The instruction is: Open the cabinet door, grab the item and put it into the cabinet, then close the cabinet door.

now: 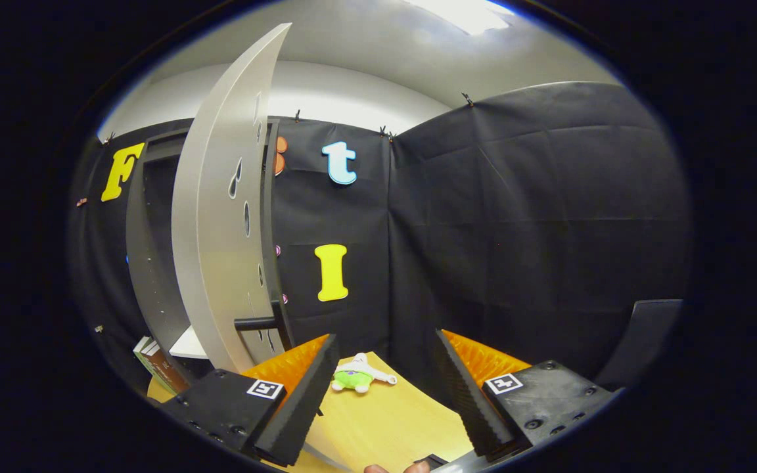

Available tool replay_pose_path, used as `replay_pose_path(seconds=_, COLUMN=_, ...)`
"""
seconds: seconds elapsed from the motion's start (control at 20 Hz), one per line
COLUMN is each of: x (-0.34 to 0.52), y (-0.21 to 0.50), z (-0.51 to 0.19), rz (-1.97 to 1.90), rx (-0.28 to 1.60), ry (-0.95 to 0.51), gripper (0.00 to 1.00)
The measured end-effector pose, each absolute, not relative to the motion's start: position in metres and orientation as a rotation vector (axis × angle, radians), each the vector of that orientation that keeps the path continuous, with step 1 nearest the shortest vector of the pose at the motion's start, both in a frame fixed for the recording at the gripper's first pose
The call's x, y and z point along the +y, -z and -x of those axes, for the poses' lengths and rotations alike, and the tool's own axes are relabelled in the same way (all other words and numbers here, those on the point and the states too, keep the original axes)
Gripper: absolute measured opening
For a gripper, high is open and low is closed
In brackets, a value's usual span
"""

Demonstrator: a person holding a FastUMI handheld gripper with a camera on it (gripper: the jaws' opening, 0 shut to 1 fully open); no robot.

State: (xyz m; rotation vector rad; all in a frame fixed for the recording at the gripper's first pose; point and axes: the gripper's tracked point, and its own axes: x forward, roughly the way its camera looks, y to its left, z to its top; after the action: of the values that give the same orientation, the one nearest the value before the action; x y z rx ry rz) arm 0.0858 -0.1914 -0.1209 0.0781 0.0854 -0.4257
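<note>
The tall grey cabinet (pixel 155 263) stands left with its pale perforated door (pixel 217 217) swung open. Upright books (pixel 158 364), perhaps, sit at its foot. The gripper (pixel 385 401) gapes wide, empty; the small green-and-white plush toy (pixel 355 378) lies on the wooden table (pixel 385 420) just ahead.

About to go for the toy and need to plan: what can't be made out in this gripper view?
- Cabinet interior: hidden behind the open door.
- Plush toy: small; its near edge sits behind one finger of the open gripper.
- Books: partly hidden by the door and gripper body.
</note>
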Motion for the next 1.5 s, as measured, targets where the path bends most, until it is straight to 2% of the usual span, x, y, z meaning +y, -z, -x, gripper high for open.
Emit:
replay_pose_path(seconds=0.3, x=-0.161, y=0.12, z=-0.078, rz=-0.08, rx=0.081, ry=0.41, gripper=0.97)
replay_pose_path(seconds=0.85, x=-0.095, y=0.123, z=-0.084, rz=-0.093, rx=0.112, ry=0.292, gripper=0.97)
replay_pose_path(seconds=1.5, x=0.077, y=0.143, z=-0.146, rz=-0.127, rx=0.147, ry=-0.004, gripper=0.97)
